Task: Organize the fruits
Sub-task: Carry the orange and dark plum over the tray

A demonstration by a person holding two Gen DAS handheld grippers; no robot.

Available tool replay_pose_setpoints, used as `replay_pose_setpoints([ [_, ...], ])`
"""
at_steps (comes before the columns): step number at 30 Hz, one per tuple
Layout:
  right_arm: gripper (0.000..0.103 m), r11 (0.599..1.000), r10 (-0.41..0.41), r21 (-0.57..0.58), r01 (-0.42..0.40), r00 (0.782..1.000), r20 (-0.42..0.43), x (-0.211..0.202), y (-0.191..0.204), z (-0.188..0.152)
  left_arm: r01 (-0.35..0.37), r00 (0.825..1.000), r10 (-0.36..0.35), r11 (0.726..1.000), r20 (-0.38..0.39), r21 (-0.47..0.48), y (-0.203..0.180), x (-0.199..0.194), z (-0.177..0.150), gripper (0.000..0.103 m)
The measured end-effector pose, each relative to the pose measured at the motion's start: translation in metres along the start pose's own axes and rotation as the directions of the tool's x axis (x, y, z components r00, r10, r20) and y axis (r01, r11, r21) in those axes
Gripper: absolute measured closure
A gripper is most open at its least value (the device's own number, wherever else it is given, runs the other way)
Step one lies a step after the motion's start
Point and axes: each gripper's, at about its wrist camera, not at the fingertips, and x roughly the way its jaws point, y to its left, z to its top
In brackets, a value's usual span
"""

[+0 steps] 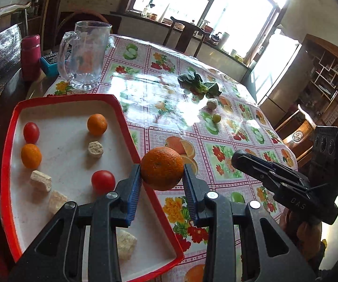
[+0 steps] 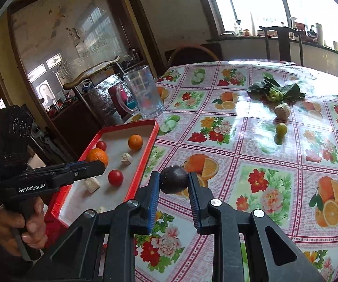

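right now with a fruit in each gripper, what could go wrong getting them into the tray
The orange is pinched only at the tips of the left gripper, so a jolt might roll it out. The right gripper holds the dark round fruit the same way. The red tray is already crowded with tomatoes and pale chunks; a dropped fruit could knock them around.

Large orange (image 1: 161, 168) pinched in a claw at tray rim (image 1: 131, 127), dark purple fruit (image 2: 174, 179) clamped likewise
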Motion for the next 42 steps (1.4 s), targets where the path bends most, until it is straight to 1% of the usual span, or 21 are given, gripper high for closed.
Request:
replay_pose_setpoints([
  [10, 0.078, 0.997, 0.062, -0.053, -0.063, 0.998, -0.030, 0.010, 0.035, -0.005, -0.058, 0.998, 0.059, 0.997, 0.017, -0.056, 0.035, -0.031, -0.025, 0.071],
  [17, 0.078, 0.988, 0.112, -0.102, -0.119, 0.991, -0.075, 0.028, 0.064, -0.010, -0.093, 0.995, 0.095, 0.990, 0.016, -0.105, 0.059, -0.049, -0.044, 0.071],
  [23, 0.078, 0.977, 0.146, -0.136, -0.163, 0.981, -0.126, 0.048, 0.087, -0.017, -0.142, 0.989, 0.145, 0.980, 0.012, -0.138, 0.078, -0.060, -0.059, 0.071],
  [25, 0.078, 0.973, 0.153, -0.150, -0.174, 0.978, -0.143, 0.054, 0.094, -0.019, -0.162, 0.986, 0.165, 0.976, 0.009, -0.143, 0.084, -0.061, -0.062, 0.071],
  [28, 0.078, 0.969, 0.153, -0.169, -0.182, 0.973, -0.173, 0.066, 0.104, -0.023, -0.170, 0.985, 0.172, 0.973, 0.000, -0.153, 0.091, -0.058, -0.063, 0.071],
  [32, 0.078, 0.966, 0.147, -0.178, -0.186, 0.967, -0.209, 0.083, 0.111, -0.028, -0.213, 0.977, 0.212, 0.967, -0.019, -0.137, 0.095, -0.049, -0.066, 0.071],
  [35, 0.078, 0.966, 0.142, -0.179, -0.185, 0.963, -0.228, 0.091, 0.112, -0.030, -0.210, 0.978, 0.207, 0.967, -0.036, -0.146, 0.101, -0.043, -0.069, 0.071],
  [42, 0.078, 0.968, 0.126, -0.179, -0.176, 0.957, -0.260, 0.107, 0.111, -0.029, -0.240, 0.970, 0.234, 0.962, -0.058, -0.134, 0.106, -0.035, -0.069, 0.071],
])
